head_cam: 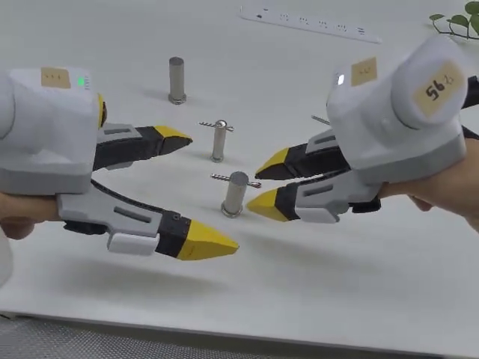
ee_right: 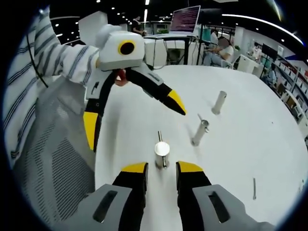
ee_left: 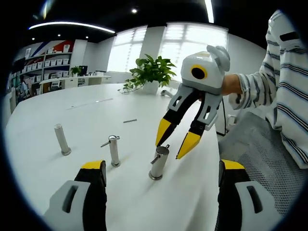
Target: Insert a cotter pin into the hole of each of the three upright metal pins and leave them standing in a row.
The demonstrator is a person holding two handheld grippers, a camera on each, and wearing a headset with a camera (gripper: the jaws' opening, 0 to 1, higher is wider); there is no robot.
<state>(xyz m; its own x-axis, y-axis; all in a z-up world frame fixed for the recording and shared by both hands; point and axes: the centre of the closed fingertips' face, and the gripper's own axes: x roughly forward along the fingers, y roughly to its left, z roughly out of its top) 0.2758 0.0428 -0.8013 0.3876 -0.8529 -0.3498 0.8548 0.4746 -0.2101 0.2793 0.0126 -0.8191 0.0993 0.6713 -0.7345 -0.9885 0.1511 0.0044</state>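
Three upright metal pins stand in a row on the white table. The far pin [head_cam: 177, 78] [ee_left: 61, 139] [ee_right: 219, 102] has no cotter pin through it. The middle pin [head_cam: 218, 140] [ee_left: 114, 150] [ee_right: 200, 132] and the near pin [head_cam: 235, 193] [ee_left: 159, 162] [ee_right: 162, 149] each carry one near the top. My right gripper [head_cam: 258, 188] [ee_left: 175, 139] [ee_right: 162, 168] is partly open at the near pin, its tips on either side of that cotter pin's end without touching it. My left gripper [head_cam: 203, 191] [ee_left: 161, 168] [ee_right: 133, 119] stands wide open on the opposite side.
A loose cotter pin [head_cam: 320, 119] [ee_left: 130, 121] [ee_right: 254, 188] lies on the table beyond the right gripper. A white power strip [head_cam: 310, 22] and a potted plant [ee_left: 151, 72] stand at the far side. The table's front edge [head_cam: 224, 336] is close to me.
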